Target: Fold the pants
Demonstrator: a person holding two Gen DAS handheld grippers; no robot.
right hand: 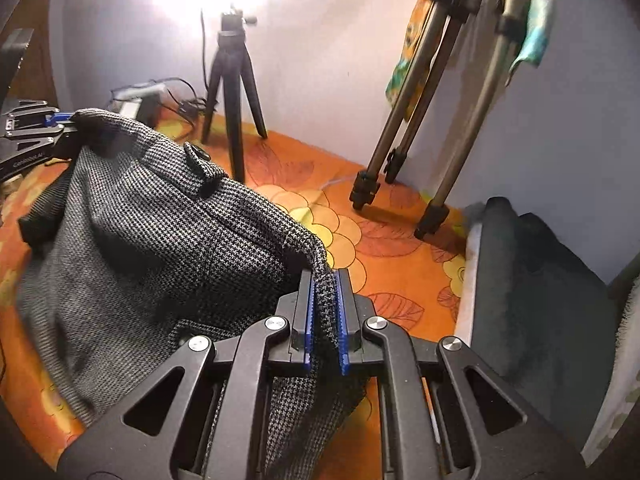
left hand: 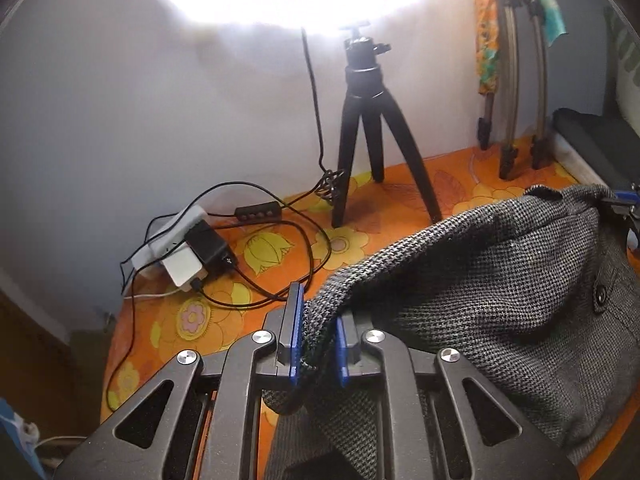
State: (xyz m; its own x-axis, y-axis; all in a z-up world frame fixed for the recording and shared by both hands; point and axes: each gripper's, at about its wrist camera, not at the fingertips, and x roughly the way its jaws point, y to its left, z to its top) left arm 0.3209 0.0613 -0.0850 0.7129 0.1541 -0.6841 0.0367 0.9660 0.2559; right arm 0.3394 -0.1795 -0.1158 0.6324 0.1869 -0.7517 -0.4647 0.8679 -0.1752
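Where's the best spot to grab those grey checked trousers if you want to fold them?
By the waistband corners, one from each side, as now: the left gripper and right gripper each pinch an end of the pants, so the cloth hangs spread between them. The buttoned band is thick, a firmer hold than loose fabric.

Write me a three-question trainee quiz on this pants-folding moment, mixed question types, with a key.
1. True or false: the left gripper and the right gripper each pinch an edge of the grey houndstooth woven pants.
2. Multiple choice: the small black tabletop tripod stands on
A. a bare wooden floor
B. the orange flower-print sheet
C. the dark folded cushion
3. Fill in: beside the wall, the white power strip with its black cables lies on the ____ side of the small tripod in the left wrist view.

Key:
1. True, fabric sits between both pairs of blue-padded fingers.
2. B
3. left
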